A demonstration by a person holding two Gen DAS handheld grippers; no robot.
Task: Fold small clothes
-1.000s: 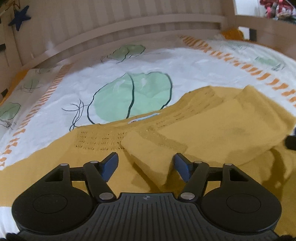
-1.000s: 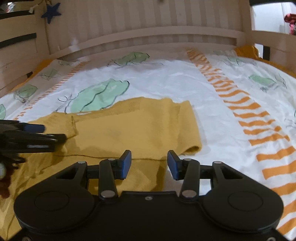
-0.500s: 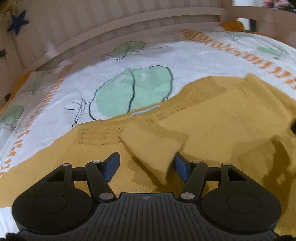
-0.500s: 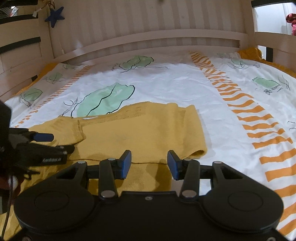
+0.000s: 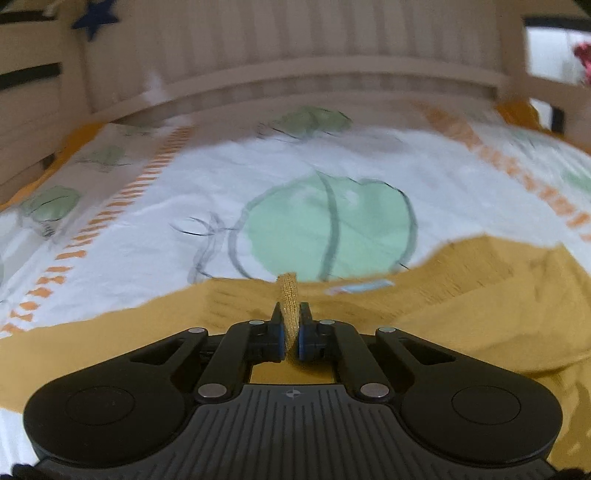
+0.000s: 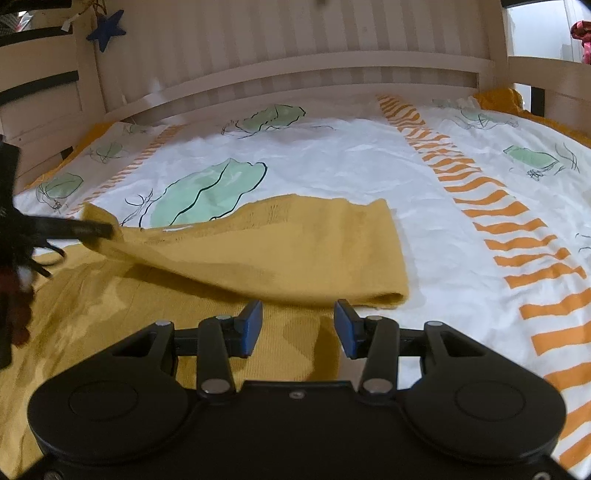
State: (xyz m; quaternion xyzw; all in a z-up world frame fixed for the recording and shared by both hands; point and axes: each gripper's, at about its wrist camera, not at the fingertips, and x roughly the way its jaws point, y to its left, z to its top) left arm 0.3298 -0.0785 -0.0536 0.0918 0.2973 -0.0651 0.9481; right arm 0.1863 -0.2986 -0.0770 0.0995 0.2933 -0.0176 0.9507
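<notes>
Left wrist view: left gripper (image 5: 291, 332) jaws just closed, pinched tight on a fold of the mustard knit garment (image 5: 461, 302), a narrow strip of the knit standing up between the blue pads (image 5: 301, 341) and poking out ahead of the tips. Rest of the garment spread below and to the right of the jaws, a pale label at the neckline just ahead and right of them. Beyond the tips, white bedsheet (image 5: 258, 177) printed with a green leaf shape and orange dashes, then a pale slatted headboard (image 5: 295, 48); whole view blurred. Right wrist view: right gripper (image 6: 298, 326) jaws about half open, nothing between the pads, hovering over the near edge of the garment (image 6: 295, 251). Folded-over flap lying just ahead of the tips, its fold edge slightly ahead and right. Far left of the jaws, left gripper (image 6: 85, 230) gripping a raised corner of the knit, fabric lifted off the layer beneath. Sheet (image 6: 369, 155) bare to the right of the jaws; blue star (image 6: 107, 29) hanging on the bed frame, far upper left.
</notes>
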